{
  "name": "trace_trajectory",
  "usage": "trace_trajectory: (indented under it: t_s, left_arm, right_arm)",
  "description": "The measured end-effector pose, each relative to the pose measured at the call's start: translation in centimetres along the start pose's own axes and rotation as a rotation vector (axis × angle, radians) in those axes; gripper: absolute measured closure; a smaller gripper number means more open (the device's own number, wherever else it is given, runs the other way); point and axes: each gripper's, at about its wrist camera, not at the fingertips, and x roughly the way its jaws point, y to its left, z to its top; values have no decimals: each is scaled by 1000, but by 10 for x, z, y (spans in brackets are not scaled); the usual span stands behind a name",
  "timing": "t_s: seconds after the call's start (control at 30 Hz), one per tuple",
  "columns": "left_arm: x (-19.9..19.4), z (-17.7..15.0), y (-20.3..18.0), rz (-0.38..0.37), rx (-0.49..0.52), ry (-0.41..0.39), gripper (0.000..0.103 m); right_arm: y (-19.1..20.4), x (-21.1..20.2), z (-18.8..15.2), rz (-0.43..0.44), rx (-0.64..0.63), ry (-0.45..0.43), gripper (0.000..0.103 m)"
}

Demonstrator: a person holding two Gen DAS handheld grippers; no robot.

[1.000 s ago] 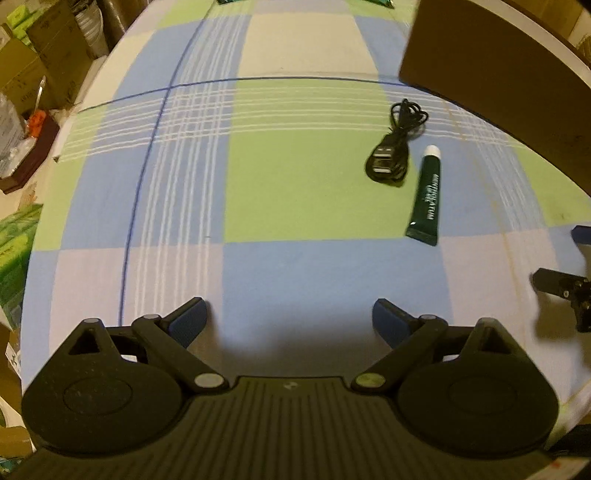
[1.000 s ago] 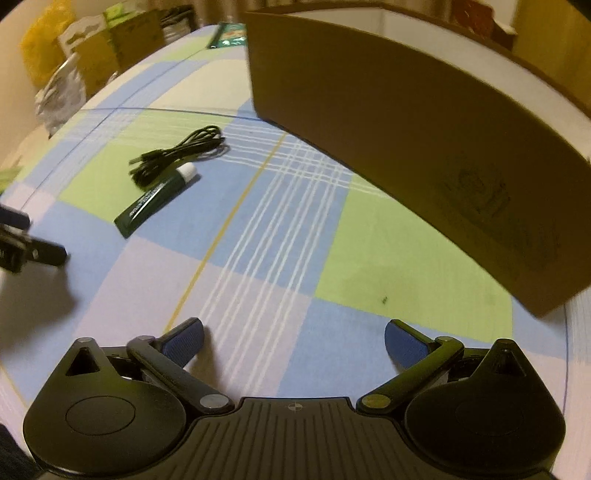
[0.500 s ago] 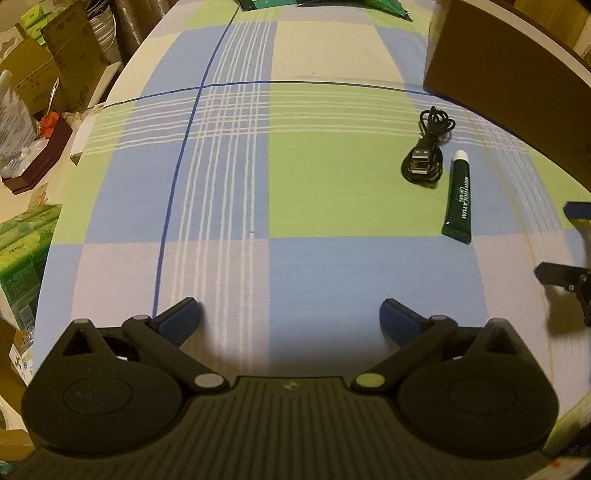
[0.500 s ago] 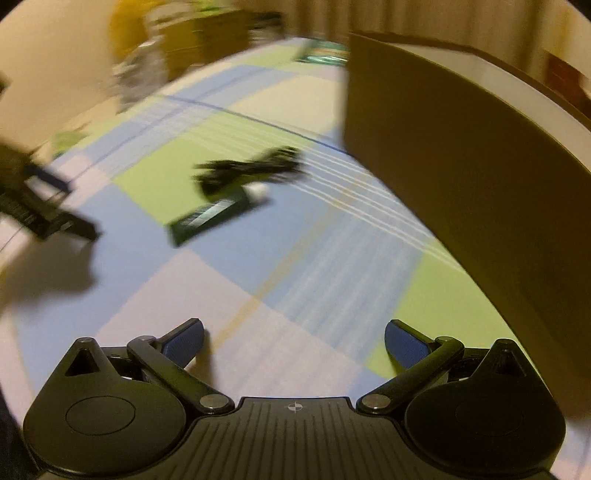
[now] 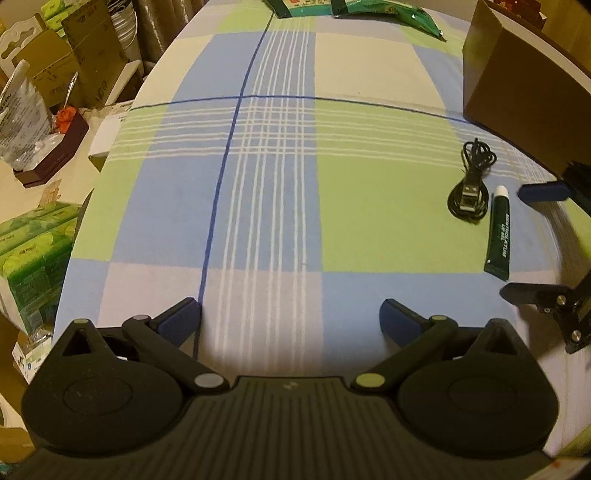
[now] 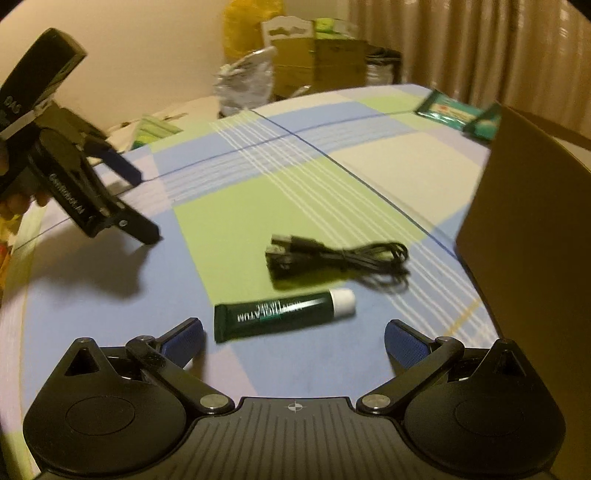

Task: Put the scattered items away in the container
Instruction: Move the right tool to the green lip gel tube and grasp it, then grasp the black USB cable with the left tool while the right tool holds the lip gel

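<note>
- While swinging away from the cardboard box [image 6: 535, 258] faced a second ago, lines the right tool [image 6: 293, 336] up on the green tube [image 6: 280, 314], now at 12 o'clock just ahead of the pads instead of far off at 10 o'clock.
- Stands wide, nothing gripped; tube flat on the tabletop [image 5: 369, 221], crosswise to the fingers, white cap toward 3 o'clock, touched by neither pad.
- Reads as the approach to a first pick: likely needs a short drop and a close across the tube's narrow width.
- Shows the black cable [image 6: 340, 258] just beyond the tube at 12 to 1 o'clock, close beside it but apart; risks snagging a loop if reached too far.
- Puts the box at 3 o'clock of the right wrist view, near both items, so only a short carry is left.
- Left tool [image 5: 290, 317]: jaws just been opening, now fully wide, nothing between them but checked cloth; drifted sideways, so tube and cable sit further out at 2 to 3 o'clock than before.
- Suggests the left side is standing clear while the right side works.
- Count: one tube, one coiled cable, one box, two tools, two green packets [image 5: 388, 11] at the far 12 o'clock edge.
- Nothing seen inside the box yet; interior hidden from both views.
</note>
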Motion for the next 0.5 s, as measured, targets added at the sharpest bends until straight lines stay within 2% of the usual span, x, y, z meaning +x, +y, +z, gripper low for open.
trace_trajectory:
  t_s: [0.17, 0.23, 0.3, 0.5]
  left_arm:
    - [3, 5, 4, -3, 1, -25, 1]
    - [4, 7, 4, -4, 2, -27, 1]
    - [5, 8, 5, -4, 3, -30, 1]
    - [6, 11, 2, -19, 27, -28, 1]
  right_arm:
    - [-1, 5, 4, 31, -31, -10, 3]
    - [-1, 5, 5, 47, -47, -20, 10]
    - [0, 4, 8, 59, -58, -23, 22]
    - [6, -5, 6, 7, -13, 17, 22]
